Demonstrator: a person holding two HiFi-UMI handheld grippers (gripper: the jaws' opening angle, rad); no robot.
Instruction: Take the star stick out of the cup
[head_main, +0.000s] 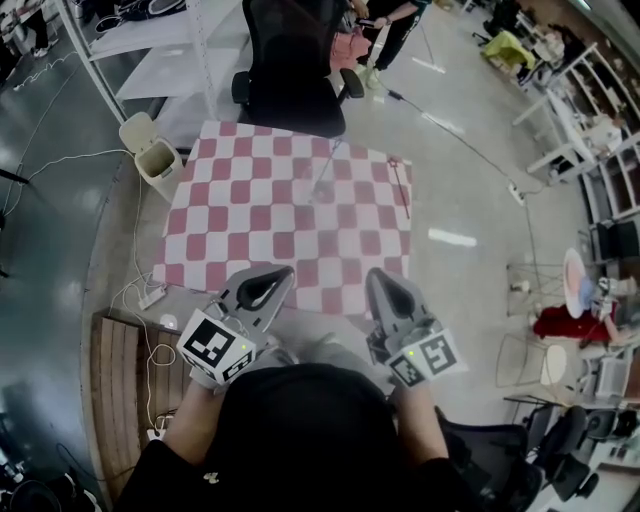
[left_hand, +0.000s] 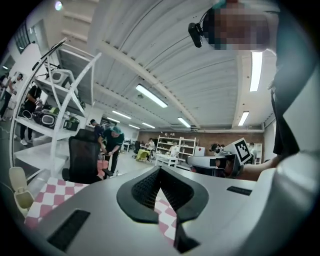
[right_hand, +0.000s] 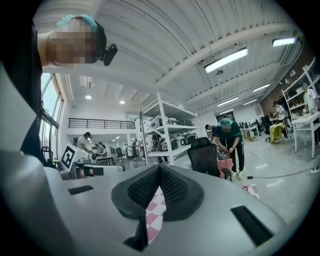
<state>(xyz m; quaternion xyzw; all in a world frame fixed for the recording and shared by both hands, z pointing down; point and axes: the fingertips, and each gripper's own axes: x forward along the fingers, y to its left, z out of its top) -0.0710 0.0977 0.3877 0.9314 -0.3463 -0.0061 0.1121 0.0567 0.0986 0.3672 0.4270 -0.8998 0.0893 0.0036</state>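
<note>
Pink-checked tabletop (head_main: 250, 215) has a chair (head_main: 290, 70) at its far edge and a bin (head_main: 150, 155) off its far left corner. The left hand-held gripper (head_main: 265, 288) and right hand-held gripper (head_main: 393, 292) hover over the near edge, each pressed together on nothing. Well apart from them, a thin red stick (head_main: 400, 187) lies along the right edge, and a faint clear cup (head_main: 320, 188) stands mid-far.

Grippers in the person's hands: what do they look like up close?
The left gripper and right gripper are grey shells tapering to a point, with black textured pads inside. Each carries a white cube with black square markers. The person wears a black top.
</note>
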